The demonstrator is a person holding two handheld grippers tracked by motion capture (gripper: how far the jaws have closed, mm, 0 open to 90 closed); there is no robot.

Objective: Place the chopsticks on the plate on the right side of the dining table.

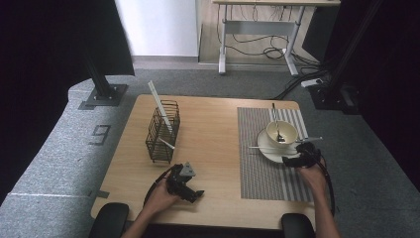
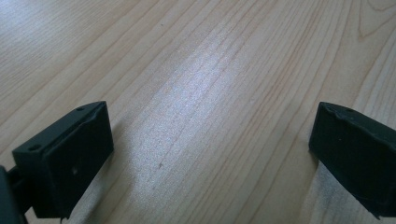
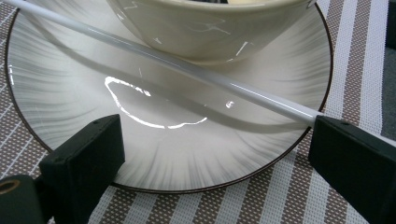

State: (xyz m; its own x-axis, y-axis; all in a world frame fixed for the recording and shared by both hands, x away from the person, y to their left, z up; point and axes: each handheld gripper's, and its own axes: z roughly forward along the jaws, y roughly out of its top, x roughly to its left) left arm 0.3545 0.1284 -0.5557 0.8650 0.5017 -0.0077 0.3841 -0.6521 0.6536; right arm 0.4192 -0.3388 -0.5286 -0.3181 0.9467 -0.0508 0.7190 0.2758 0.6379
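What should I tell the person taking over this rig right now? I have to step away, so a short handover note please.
Left tool: open, nothing between its jaws, low over bare wood on the near side of the table.
Right tool: open at the near edge of the plate; a white chopstick lies across the plate, its end against one jaw, not gripped.
Things: the bowl stands on the plate on the striped placemat, a utensil leaning inside it. The wire basket on the left holds two more white sticks.
Done: one chopstick set on the plate.
Left: probably the sticks in the basket; confirm first.
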